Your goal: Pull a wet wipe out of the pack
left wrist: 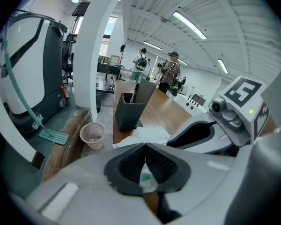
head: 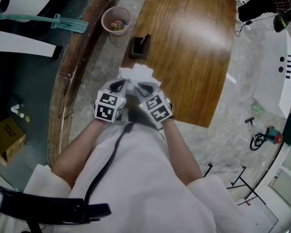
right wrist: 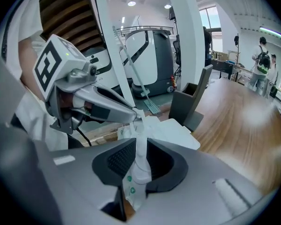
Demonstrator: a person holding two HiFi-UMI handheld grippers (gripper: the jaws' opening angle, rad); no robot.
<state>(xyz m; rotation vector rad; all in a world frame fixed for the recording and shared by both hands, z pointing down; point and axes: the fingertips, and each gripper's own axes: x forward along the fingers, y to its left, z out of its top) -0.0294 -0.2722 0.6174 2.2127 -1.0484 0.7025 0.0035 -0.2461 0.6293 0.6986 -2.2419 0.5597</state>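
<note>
A small white wipe pack with green print is stretched between my two grippers above the near corner of the wooden table. My right gripper is shut on the pack's lower part, which runs up between its dark pads. My left gripper pinches the pack's upper end with its tips, just beyond the right one. In the left gripper view my left gripper has its jaws together, and the pack shows white below them. In the head view the left gripper and right gripper sit side by side, tips nearly touching.
White sheets lie on the table corner just beyond the grippers. A dark grey holder box stands further along the table's left edge. A pink basket and a green mop are on the floor at left. People stand far off.
</note>
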